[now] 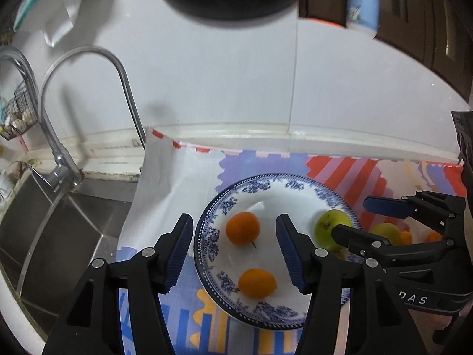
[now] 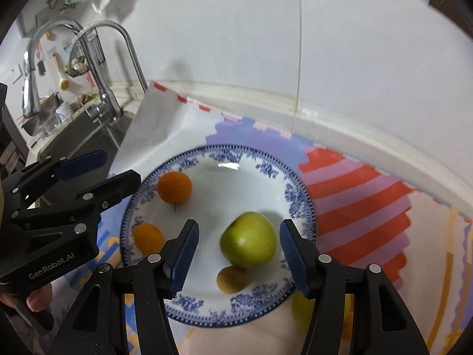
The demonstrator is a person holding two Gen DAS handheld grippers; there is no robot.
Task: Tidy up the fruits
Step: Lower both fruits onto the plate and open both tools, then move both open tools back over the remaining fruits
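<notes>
A blue-patterned plate point(image 2: 298, 204) sits on a colourful cloth point(image 2: 363, 195) on the table, low in the centre of both views. On it lie two oranges, one point(image 2: 174, 187) toward the upper left and one point(image 2: 148, 239) at the left rim, a green apple point(image 2: 248, 239) at centre and a small brown fruit point(image 2: 232, 279) touching its lower edge. The right gripper point(image 2: 239, 254) has its fingers spread either side of the apple, not pressing it. The left gripper point(image 1: 233, 251) has its fingers spread above the oranges, holding nothing. A sink point(image 1: 59, 222) with a faucet point(image 1: 88, 56) is at the left.
</notes>
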